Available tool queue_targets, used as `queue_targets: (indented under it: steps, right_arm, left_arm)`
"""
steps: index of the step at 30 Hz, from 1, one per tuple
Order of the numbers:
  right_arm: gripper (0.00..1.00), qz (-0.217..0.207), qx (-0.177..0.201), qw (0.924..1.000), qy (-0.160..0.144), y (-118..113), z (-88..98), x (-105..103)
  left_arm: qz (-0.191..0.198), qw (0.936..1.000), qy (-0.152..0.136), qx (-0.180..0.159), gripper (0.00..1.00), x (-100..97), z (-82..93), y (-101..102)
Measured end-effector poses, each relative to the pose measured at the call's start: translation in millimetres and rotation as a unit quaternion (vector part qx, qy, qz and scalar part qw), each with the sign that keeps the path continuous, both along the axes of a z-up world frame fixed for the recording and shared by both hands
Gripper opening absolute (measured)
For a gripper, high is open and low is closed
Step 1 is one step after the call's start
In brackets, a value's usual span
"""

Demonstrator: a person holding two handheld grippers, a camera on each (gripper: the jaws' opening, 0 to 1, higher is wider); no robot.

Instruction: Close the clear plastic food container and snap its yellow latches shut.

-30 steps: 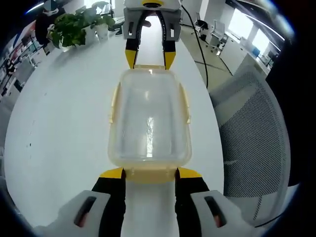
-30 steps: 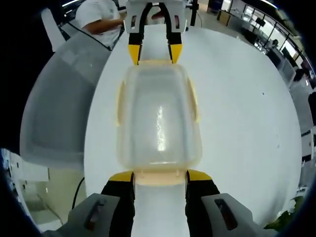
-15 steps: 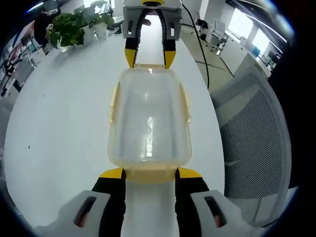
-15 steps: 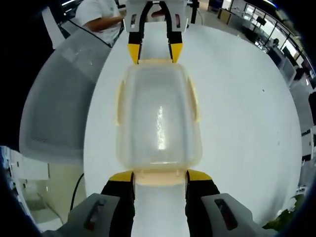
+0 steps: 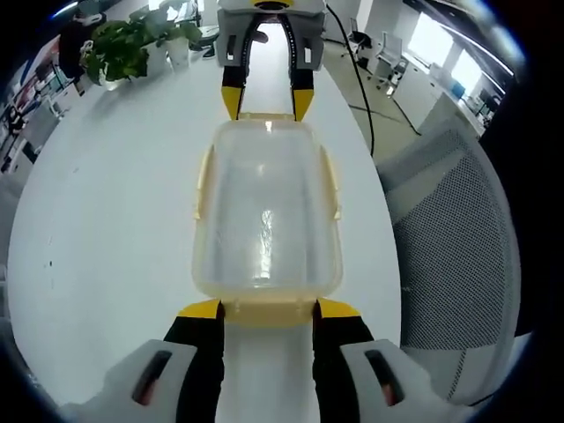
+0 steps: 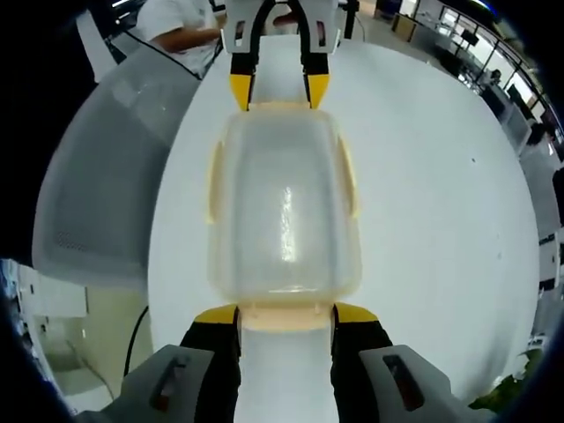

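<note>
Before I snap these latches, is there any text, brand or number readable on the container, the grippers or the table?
None readable.
Clear food container: lid shows only glare, no embossed words legible.
Left gripper and right gripper: no lettering visible on them.
White table: bare surface, no labels.
Background office: too small and blurred to read.

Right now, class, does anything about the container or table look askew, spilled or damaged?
Nothing stands out. The clear container sits level on the white table, lid on, empty, between the left gripper and right gripper; no spills or cracks visible.
</note>
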State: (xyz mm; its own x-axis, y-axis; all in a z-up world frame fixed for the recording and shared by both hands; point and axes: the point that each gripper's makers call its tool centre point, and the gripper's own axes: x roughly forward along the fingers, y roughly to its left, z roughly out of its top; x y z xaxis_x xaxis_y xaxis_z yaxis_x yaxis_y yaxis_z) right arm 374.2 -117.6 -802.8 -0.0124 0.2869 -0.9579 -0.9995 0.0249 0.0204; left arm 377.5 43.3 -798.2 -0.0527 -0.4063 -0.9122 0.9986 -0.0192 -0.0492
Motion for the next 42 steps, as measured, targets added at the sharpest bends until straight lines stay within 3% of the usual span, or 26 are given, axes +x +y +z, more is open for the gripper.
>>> queue_targets:
  steps: [20,42]
  right_arm:
    - [0.38,-0.001,0.002,1.0,0.009,-7.4,-0.6,0.1]
    - [0.38,-0.015,0.02,0.9996,-0.012,-4.3,-6.0,-1.7]
  left_arm:
    - [-0.002,1.0,-0.006,0.004,0.38,0.4,3.1,-7.9]
    - [-0.004,0.9997,-0.023,0.005,0.38,1.0,-3.4,-6.0]
